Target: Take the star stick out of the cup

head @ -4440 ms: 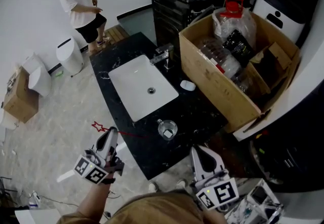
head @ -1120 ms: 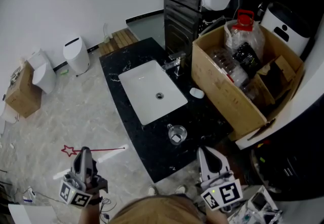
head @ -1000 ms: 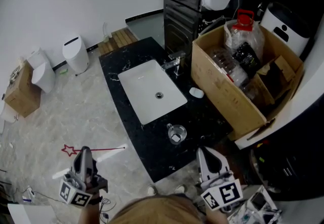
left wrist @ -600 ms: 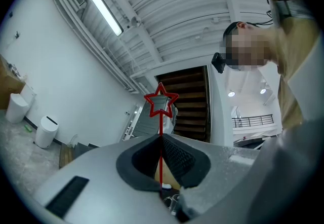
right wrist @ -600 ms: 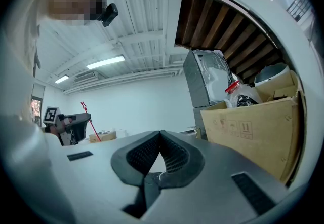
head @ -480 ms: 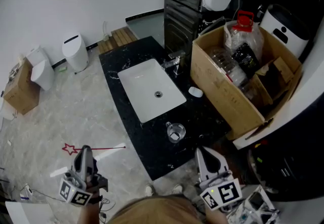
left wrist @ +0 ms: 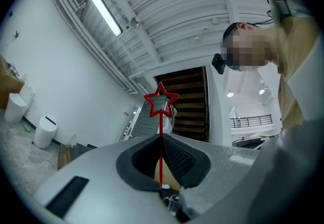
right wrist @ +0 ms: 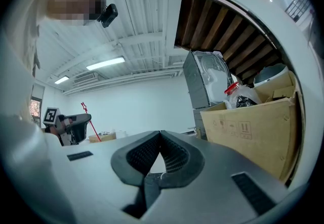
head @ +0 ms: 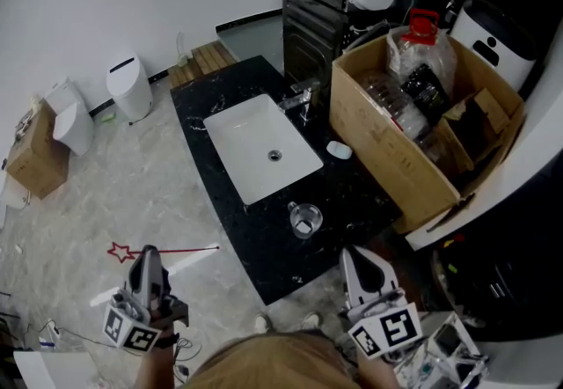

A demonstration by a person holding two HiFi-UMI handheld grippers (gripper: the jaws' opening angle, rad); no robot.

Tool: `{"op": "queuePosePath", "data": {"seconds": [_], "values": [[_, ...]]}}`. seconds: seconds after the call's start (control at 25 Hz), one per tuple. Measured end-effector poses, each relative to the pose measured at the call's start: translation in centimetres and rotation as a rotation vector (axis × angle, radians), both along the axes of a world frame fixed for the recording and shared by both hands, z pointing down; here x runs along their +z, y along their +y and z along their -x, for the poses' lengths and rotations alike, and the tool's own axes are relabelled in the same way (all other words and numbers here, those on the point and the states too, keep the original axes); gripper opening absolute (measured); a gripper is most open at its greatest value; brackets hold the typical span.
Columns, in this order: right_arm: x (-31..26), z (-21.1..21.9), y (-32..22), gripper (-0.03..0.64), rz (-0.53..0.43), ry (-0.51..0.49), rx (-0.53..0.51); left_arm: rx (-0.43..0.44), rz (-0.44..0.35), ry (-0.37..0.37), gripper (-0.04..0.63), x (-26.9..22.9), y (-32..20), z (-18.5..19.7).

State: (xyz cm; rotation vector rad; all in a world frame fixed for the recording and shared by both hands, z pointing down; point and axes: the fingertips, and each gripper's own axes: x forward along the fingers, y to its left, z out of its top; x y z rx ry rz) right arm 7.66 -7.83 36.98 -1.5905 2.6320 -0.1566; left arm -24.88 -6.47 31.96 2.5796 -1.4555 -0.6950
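The left gripper, clamped on the thin red star-topped stick, now holds it over the floor, farther than before from the clear glass cup on the black counter. The right gripper stays closed and empty.

My left gripper and right gripper are pale grey wedges with black ribbed pads; behind each sits a black-and-white marker cube. My top is tan.
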Motion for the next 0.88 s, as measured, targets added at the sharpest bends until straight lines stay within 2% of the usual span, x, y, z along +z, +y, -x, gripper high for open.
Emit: {"op": "queuePosePath", "data": {"seconds": [0.88], "values": [[-0.22,-0.53,0.3,-0.002,-0.002,-0.003,0.019,0.024,-0.002,-0.008,0.006,-0.34,-0.66,-0.8]]}}
